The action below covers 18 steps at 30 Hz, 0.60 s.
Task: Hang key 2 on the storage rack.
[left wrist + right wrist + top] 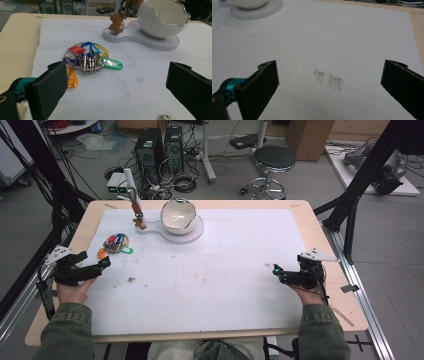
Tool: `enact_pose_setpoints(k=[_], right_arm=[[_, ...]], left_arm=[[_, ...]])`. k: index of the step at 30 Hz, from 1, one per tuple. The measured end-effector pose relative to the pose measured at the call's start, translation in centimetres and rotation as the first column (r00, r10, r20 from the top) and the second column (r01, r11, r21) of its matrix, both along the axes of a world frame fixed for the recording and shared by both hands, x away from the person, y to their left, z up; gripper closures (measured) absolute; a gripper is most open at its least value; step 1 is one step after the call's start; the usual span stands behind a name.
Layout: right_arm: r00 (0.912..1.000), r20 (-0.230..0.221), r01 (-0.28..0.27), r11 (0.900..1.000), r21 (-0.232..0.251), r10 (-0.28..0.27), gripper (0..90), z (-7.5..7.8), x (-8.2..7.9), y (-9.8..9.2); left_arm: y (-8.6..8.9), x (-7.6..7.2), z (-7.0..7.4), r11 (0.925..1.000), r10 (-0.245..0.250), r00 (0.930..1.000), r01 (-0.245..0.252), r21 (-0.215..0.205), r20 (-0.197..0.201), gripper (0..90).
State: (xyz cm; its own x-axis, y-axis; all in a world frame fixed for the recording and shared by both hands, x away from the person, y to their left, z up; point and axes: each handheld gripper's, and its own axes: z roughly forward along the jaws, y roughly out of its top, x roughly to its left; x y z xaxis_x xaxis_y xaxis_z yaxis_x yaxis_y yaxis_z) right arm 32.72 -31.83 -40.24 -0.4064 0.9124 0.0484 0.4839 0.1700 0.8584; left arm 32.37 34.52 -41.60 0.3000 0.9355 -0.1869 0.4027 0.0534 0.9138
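Observation:
A bunch of keys with coloured plastic tags (116, 243) (87, 58) lies on the white mat at the left. My left gripper (103, 264) (116, 75) sits just short of it, open, with nothing between its jaws. A white egg-shell bowl (178, 215) (162, 17) stands on a white base (197, 232) (140, 37) at the back. A small brown bear charm (139, 222) (117, 23) hangs from the base's post. My right gripper (276, 271) (329, 72) rests open over bare mat at the right, holding nothing.
The white mat (225, 265) covers most of the wooden table (320, 230). Dark specks (131, 280) (328, 78) mark the mat. A stool (274, 160), computer towers (150, 150) and cables stand on the floor beyond the far edge.

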Motion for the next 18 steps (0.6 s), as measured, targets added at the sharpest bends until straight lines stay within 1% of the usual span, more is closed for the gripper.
enact_pose_setpoints(k=[2,5,7,8,10,14,15,16,17,18], right_arm=[[1.0,0.005,-0.003,1.0,-0.006,0.004,0.5,0.0,-0.1,0.0],[0.9999,0.012,-0.003,1.0,-0.01,0.003,0.5,0.0,-0.3,0.0],[1.0,0.007,0.004,1.0,-0.011,-0.004,0.5,-0.1,-0.4,0.0],[0.9999,0.01,0.004,1.0,-0.013,-0.004,0.5,-0.1,-0.4,0.0],[1.0,0.008,0.005,1.0,-0.009,-0.005,0.5,-0.2,-0.5,-0.1],[0.9999,0.009,0.012,1.0,-0.007,-0.012,0.5,-0.2,-0.5,-0.2],[0.9999,0.01,0.013,1.0,-0.005,-0.013,0.5,-0.2,-0.5,-0.2],[0.9999,0.011,0.012,1.0,-0.011,-0.012,0.5,-0.2,-0.6,-0.2],[0.9999,0.01,0.013,1.0,-0.013,-0.013,0.5,-0.2,-0.6,-0.2],[0.9999,0.013,0.012,1.0,-0.014,-0.012,0.5,-0.2,-0.7,-0.2]], left_arm=[[-0.1,0.3,0.1,0.9999,-0.004,1.0,0.004,0.013,-0.002,4.4],[-0.3,0.7,0.3,0.9997,-0.02,0.9998,0.02,0.01,-0.005,4.4],[-0.4,0.9,0.6,0.9998,-0.015,0.9999,0.015,0.011,0.007,4.5],[-0.4,1.1,0.8,0.9996,-0.021,0.9998,0.021,0.018,-0.002,4.5],[-0.5,1.2,1.0,0.9993,-0.02,0.9998,0.02,0.031,0.005,4.4],[-0.7,1.7,1.1,0.9978,-0.035,0.9993,0.035,0.055,-0.016,4.4],[-0.8,1.8,1.2,0.9968,-0.041,0.9988,0.043,0.067,-0.025,4.5],[-0.8,1.9,1.4,0.9954,-0.044,0.9987,0.046,0.084,-0.026,4.5],[-1.0,2.0,1.5,0.9943,-0.036,0.9991,0.038,0.1,-0.025,4.5],[-1.1,2.2,1.7,0.9934,-0.039,0.9988,0.042,0.107,-0.03,4.5]])
